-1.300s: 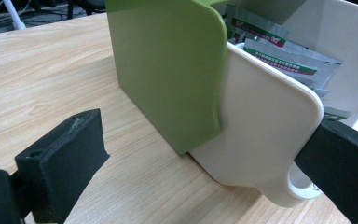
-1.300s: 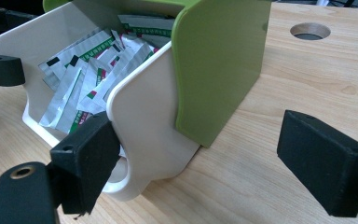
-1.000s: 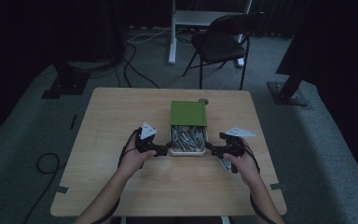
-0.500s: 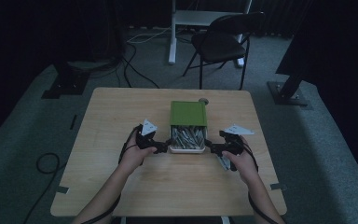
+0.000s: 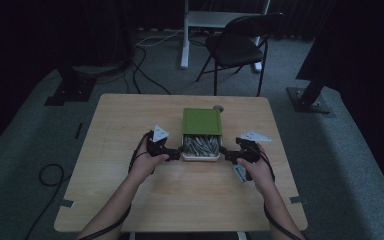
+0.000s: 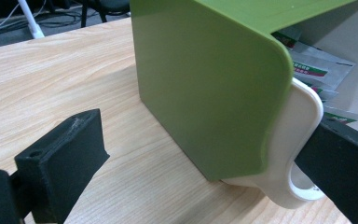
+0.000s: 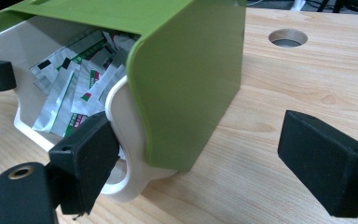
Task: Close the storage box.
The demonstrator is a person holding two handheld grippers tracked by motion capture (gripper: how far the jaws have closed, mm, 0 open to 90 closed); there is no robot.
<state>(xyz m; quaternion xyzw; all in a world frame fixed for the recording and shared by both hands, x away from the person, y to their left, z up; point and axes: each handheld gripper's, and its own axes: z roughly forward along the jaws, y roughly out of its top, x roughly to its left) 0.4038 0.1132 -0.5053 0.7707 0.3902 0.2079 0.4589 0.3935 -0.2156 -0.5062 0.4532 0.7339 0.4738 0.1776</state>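
box: the box [image 5: 201, 134] sits at the middle of the high view, on the table [image 5: 130, 120], between your two grippers
lid: a green lid [image 6: 205, 79] of smooth, glossy hard plastic with rounded corners; it covers the far part of the box and leaves the near part open
tray: a white tray [image 7: 123, 140] under the lid, stiff plastic, with a looped ear sticking out at each near corner, low in both gripper views
packets: flat foil packets [image 7: 74, 93] lie loose in the open part, thin and crinkly, with green and red print
handling: you can expect it to be light and rigid, but slick; the packets could spill if you tip it, so keep it level
grip: take hold at the white ears or the tray's side walls, not the glossy lid, which may slide or lift off
left gripper: your left gripper [image 5: 172, 152] is spread wide, one jaw at the white ear, the other out over bare wood; it grasps nothing
right gripper: your right gripper [image 5: 226, 154] is likewise spread, one jaw against the other ear, the other clear on the wood
table: pale wood grain, matt, with a round hole [image 7: 287, 37] at the upper right of the right gripper view
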